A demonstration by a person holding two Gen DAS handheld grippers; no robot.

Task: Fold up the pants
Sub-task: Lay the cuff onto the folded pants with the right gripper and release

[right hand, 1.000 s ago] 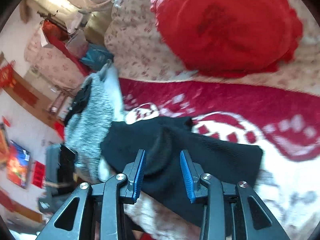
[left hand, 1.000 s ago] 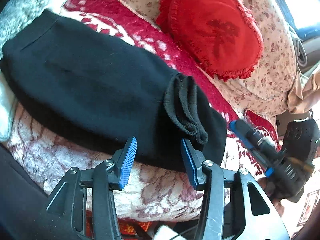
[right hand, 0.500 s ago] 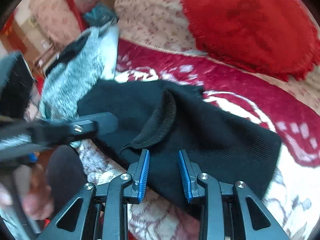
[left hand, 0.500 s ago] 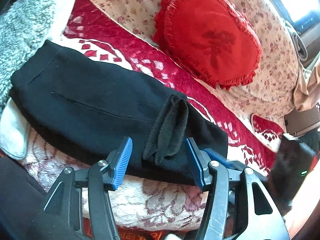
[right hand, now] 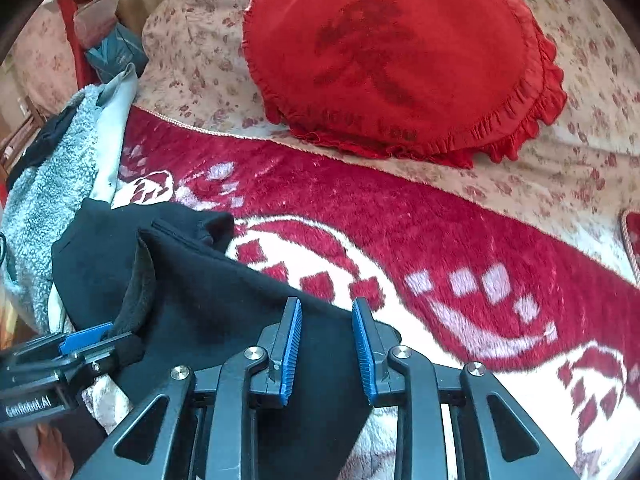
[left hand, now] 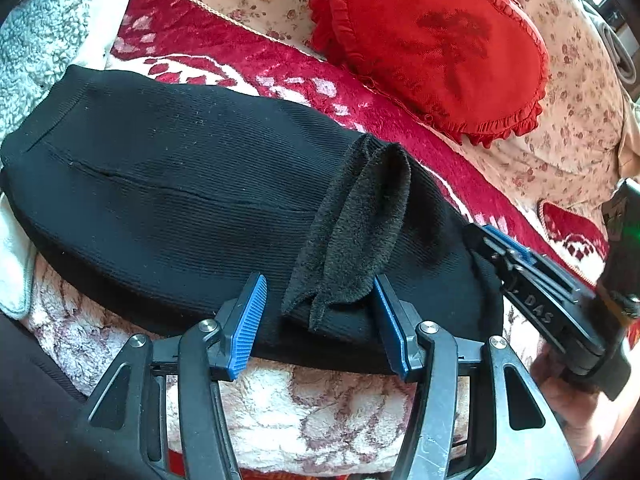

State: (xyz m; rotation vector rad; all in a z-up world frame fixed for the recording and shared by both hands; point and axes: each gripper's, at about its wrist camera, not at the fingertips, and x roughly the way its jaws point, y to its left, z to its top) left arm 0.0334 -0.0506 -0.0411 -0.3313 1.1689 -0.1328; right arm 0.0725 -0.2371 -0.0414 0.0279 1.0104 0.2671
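A sofa with a cream floral cover [right hand: 192,52] fills the upper part of both views, and a plush red-and-white blanket [right hand: 460,248] lies over its seat. A red heart-shaped pillow with a ruffled edge [left hand: 432,44] leans against the backrest in the upper right of the left wrist view and the upper centre of the right wrist view. A grey fleece garment [right hand: 52,184] is bunched at the left edge of the right wrist view.

The black ribbed pants [left hand: 168,184] lie folded on the blanket, spanning the left and centre of the left wrist view; in the right wrist view they occupy the lower left. A fuzzy inner edge of the fabric [left hand: 360,232] is turned up in a loose flap near the centre of the left wrist view.

The left gripper [left hand: 316,320] sits at the bottom centre, its blue-padded fingers spread on either side of the flap's lower end without closing on it. The right gripper [right hand: 326,344] is at the bottom centre of its own view, fingers spread a little over the pants' near corner, gripping nothing.
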